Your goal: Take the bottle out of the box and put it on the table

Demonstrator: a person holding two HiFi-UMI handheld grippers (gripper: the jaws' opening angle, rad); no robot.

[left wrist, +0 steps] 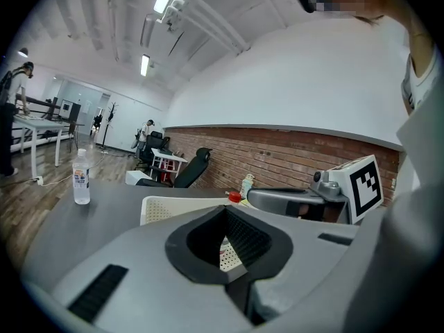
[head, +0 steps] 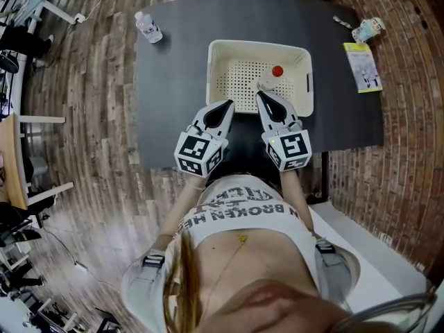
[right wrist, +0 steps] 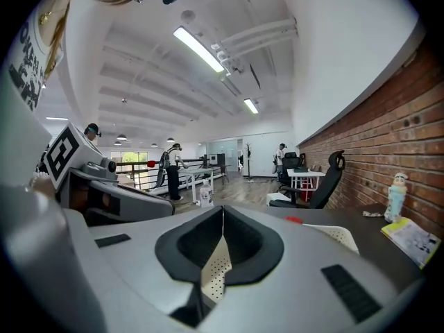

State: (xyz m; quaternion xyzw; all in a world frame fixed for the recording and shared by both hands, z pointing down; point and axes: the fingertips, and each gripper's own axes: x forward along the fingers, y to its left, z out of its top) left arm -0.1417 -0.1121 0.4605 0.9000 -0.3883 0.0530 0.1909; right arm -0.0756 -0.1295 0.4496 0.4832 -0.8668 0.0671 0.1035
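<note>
Both grippers closed and empty at the box's near side.
A water bottle stands on the table at the box's 10 o'clock. The left gripper and the right gripper have their fingers pressed together, holding nothing. The red-capped bottle is inside the box, at the right gripper's 1 o'clock.

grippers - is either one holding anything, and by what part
Nothing is held. The left gripper and the right gripper both have their jaws shut on nothing; the clear plastic bottle with a red cap lies in the cream perforated plastic box.
</note>
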